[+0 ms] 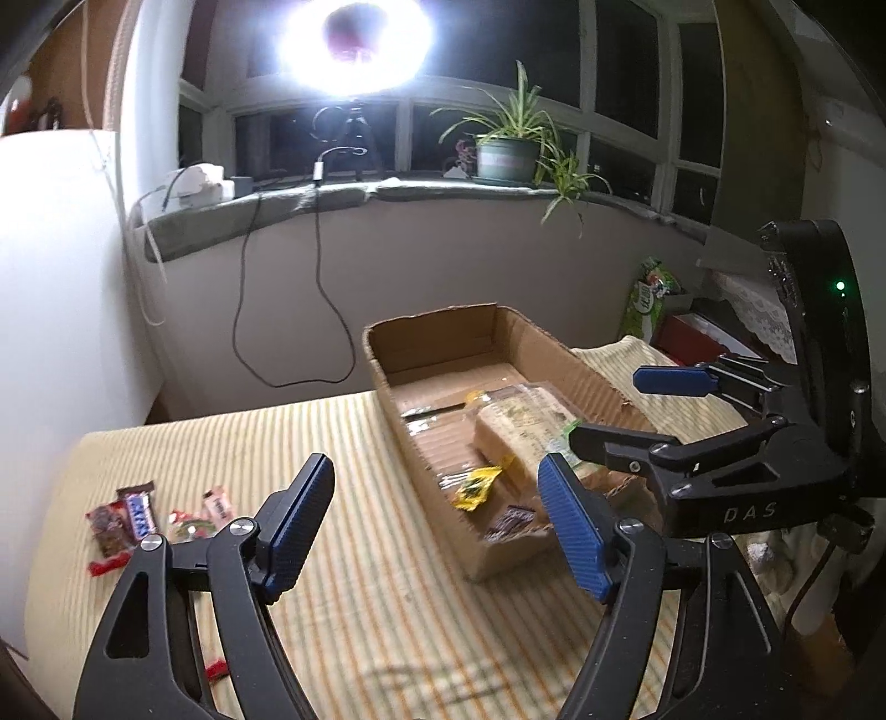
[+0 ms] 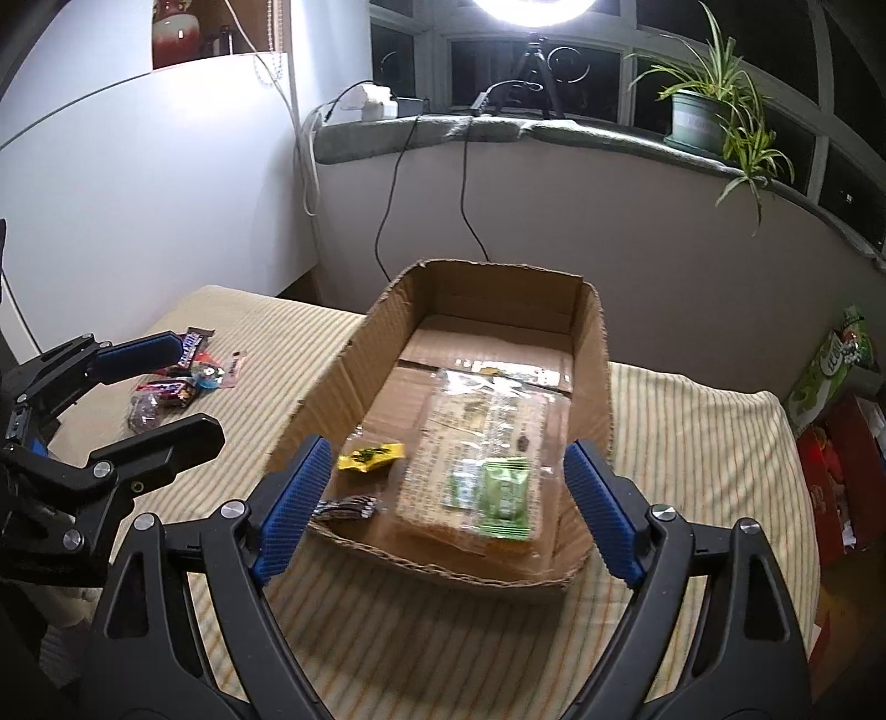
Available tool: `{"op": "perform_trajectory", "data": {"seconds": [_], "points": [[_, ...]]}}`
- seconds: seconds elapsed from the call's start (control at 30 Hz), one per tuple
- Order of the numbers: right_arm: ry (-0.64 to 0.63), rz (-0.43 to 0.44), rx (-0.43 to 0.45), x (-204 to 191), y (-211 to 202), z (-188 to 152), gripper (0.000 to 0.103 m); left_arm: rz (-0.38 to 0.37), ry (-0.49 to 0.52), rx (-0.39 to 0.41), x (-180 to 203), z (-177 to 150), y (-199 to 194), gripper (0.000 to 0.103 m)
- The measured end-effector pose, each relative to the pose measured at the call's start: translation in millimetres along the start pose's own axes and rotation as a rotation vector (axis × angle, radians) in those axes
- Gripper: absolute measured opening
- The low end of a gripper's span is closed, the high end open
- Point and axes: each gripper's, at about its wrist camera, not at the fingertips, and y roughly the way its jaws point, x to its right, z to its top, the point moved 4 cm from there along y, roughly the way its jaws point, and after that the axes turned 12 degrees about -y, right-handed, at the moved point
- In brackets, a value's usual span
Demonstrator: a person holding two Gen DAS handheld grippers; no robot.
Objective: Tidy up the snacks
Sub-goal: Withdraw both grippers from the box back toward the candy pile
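Observation:
An open cardboard box (image 2: 587,343) (image 1: 554,343) sits on the striped table. In it lie a big clear cracker pack (image 2: 487,437) (image 1: 526,426), a green packet (image 2: 504,493), a yellow packet (image 2: 370,457) (image 1: 475,487) and a dark bar (image 2: 344,508) (image 1: 509,522). Several loose snack bars (image 1: 130,523) (image 2: 183,376) lie on the table's left side. My left gripper (image 1: 437,526) is open and empty above the table beside the box. My right gripper (image 2: 443,509) is open and empty over the box's near end; it also shows in the left wrist view (image 1: 609,410).
The striped cloth table (image 1: 360,581) ends at a wall with hanging cables (image 1: 321,310). A windowsill holds a ring light (image 1: 354,44) and a potted plant (image 1: 506,155). A green bag (image 2: 830,365) and red boxes (image 2: 836,471) stand at the right. A small red wrapper (image 1: 216,669) lies near the front.

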Motion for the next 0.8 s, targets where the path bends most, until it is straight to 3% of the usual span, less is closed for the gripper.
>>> {"op": "perform_trajectory", "data": {"seconds": [0.27, 0.7, 0.8], "points": [[-0.029, 0.064, 0.013, -29.8, 2.5, 9.7, 0.088, 0.062, -0.081, -0.016, -48.8, -19.7, -21.5, 0.076], [-0.121, 0.209, 0.021, -95.5, 18.0, 25.9, 0.088, 0.235, -0.238, -0.079, -142.0, -84.2, -72.5, 0.076], [-0.149, 0.25, 0.015, -114.6, 23.8, 31.1, 0.088, 0.249, -0.253, -0.095, -151.1, -94.0, -76.0, 0.07]]}}
